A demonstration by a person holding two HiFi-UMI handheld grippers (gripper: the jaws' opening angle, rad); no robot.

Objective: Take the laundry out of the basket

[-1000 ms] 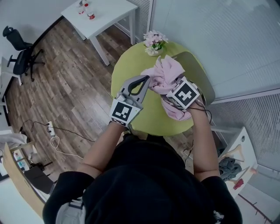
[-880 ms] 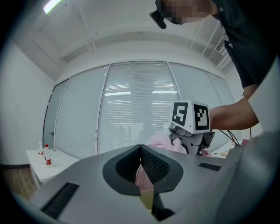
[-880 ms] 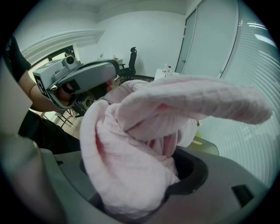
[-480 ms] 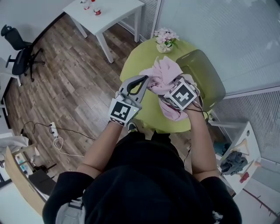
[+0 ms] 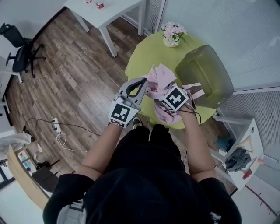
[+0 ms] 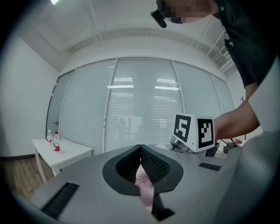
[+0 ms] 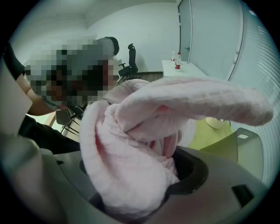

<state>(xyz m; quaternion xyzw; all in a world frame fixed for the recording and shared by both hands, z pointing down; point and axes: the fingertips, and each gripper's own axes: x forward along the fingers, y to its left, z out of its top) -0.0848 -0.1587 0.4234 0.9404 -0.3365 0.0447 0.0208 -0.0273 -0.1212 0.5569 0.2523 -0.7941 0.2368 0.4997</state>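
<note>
A pink cloth (image 5: pixel 156 81) hangs bunched between my two grippers, above the near part of the round green table (image 5: pixel 142 57). The left gripper (image 5: pixel 143 84) is shut on a fold of that cloth (image 6: pixel 144 186) at its left side. My right gripper (image 5: pixel 162 97) is shut on the cloth (image 7: pixel 131 131) too, and the thick bundle fills and hides its jaws. The translucent olive basket (image 5: pixel 205 72) stands on the table to the right of the cloth, and I cannot see inside it. The right gripper's marker cube (image 6: pixel 194 131) shows in the left gripper view.
A vase of pink flowers (image 5: pixel 173 33) stands at the table's far edge. A white side table (image 5: pixel 118 8) with bottles is at the far left, an office chair (image 5: pixel 17 43) beyond it. A white stand with clothes (image 5: pixel 238 157) is at the right.
Both grippers have come back toward the table's near edge with the pink cloth held between them. The basket now shows more fully at the right.
</note>
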